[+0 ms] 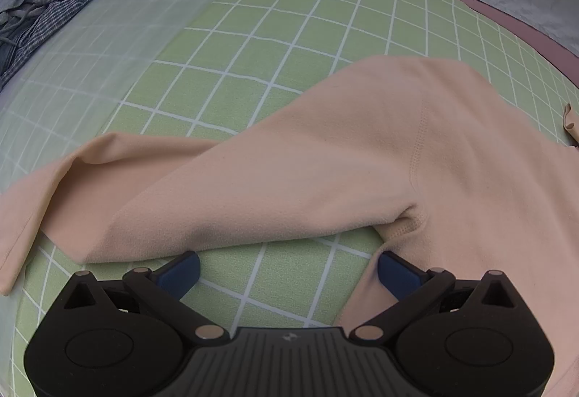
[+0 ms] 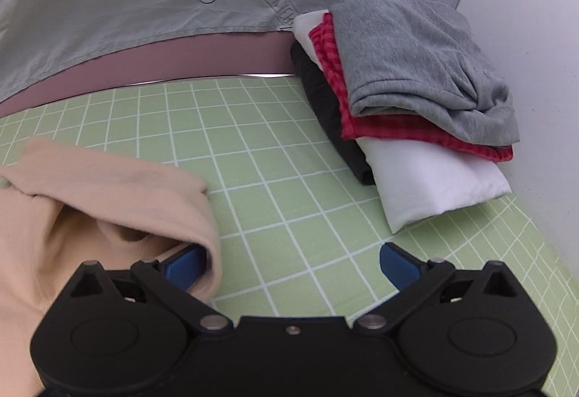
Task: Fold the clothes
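Peach-coloured soft knit garment [image 1: 325,151] is lying spread on the green white-gridded mat [image 1: 275,35] covering the bench, one sleeve stretching leftward. The left gripper [image 1: 287,272] is hovering at the sleeve's underarm with jaws released, gripping nothing. The right gripper [image 2: 293,265] is also sitting with jaws spread, its left blue fingertip [image 2: 184,265] touching a folded peach edge. A stack of folded grey, red, white and black clothes [image 2: 409,100] is resting beside the mat's far corner.
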Demonstrator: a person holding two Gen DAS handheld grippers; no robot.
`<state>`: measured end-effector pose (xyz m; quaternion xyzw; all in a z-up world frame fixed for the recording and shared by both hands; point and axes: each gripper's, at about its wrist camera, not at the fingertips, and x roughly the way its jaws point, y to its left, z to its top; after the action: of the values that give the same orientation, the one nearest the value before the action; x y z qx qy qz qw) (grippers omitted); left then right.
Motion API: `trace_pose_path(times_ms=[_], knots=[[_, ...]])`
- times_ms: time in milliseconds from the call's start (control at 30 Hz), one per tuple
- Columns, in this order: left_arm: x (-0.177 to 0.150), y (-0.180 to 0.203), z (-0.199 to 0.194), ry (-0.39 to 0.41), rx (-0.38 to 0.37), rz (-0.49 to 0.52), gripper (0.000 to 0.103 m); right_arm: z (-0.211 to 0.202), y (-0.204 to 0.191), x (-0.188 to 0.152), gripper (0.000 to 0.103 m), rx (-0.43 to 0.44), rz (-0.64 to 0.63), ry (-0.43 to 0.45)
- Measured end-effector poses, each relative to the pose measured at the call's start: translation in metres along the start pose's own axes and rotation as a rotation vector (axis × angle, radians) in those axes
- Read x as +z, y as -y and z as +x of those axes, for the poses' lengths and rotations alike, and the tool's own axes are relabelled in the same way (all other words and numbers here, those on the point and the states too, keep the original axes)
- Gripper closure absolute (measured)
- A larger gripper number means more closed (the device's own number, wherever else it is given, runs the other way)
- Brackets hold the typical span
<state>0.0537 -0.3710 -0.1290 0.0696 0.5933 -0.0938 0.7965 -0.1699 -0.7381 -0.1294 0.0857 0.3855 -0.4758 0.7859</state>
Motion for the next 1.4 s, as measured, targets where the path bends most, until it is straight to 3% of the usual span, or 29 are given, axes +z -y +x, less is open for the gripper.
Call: trace_pose_path(times_ms=[100, 233, 433, 567, 700, 867, 1000, 1033, 1100, 1167, 1200, 1267, 1333, 1400], knots=[[-0.001, 0.001, -0.001, -0.003, 0.001, -0.001, 0.000, -0.001, -0.026, 0.001, 0.000, 0.051, -0.084, 0.015], [0.001, 0.002, -0.001, -0.003, 0.002, -0.004, 0.000, 0.000, -0.044, 0.015, 0.000, 0.058, -0.115, 0.057], [0.002, 0.001, 0.000, -0.002, 0.001, -0.004, 0.000, -0.001, 0.007, 0.026, 0.000, -0.057, 0.159, 0.079], [0.002, 0.001, 0.000, 0.001, 0.001, -0.004, 0.000, 0.005, 0.043, 0.001, 0.000, -0.143, 0.220, -0.026], [0.003, 0.002, 0.001, -0.005, 0.002, -0.006, 0.000, -0.002, 0.043, -0.024, 0.000, -0.133, 0.156, -0.070], [0.005, 0.002, 0.004, -0.011, 0.003, -0.008, 0.000, -0.012, 0.003, -0.015, 0.000, -0.032, -0.014, -0.002], [0.013, 0.004, 0.004, -0.010, 0.005, -0.013, 0.000, -0.004, -0.033, 0.002, 0.001, -0.001, -0.168, 0.058], [0.014, 0.005, 0.004, -0.009, 0.005, -0.015, 0.000, -0.002, -0.041, 0.006, 0.005, -0.001, -0.206, 0.069], [0.015, 0.004, 0.005, -0.008, 0.005, -0.015, 0.000, -0.002, -0.036, 0.008, 0.023, 0.012, -0.186, 0.078], [0.015, 0.005, 0.006, -0.009, 0.005, -0.015, 0.000, -0.003, -0.029, 0.010, 0.056, 0.026, -0.155, 0.085], [0.015, 0.004, 0.006, -0.009, 0.005, -0.015, 0.000, -0.004, -0.026, 0.011, 0.064, 0.033, -0.140, 0.089], [0.015, 0.004, 0.006, -0.010, 0.005, -0.015, 0.000, -0.005, -0.019, 0.012, 0.094, 0.047, -0.110, 0.096], [0.017, 0.003, 0.007, -0.010, 0.005, -0.015, 0.000, -0.007, -0.005, 0.012, 0.098, 0.052, -0.037, 0.103], [0.018, 0.003, 0.007, -0.011, 0.005, -0.015, 0.000, -0.012, 0.028, 0.003, 0.099, 0.034, 0.145, 0.085]])
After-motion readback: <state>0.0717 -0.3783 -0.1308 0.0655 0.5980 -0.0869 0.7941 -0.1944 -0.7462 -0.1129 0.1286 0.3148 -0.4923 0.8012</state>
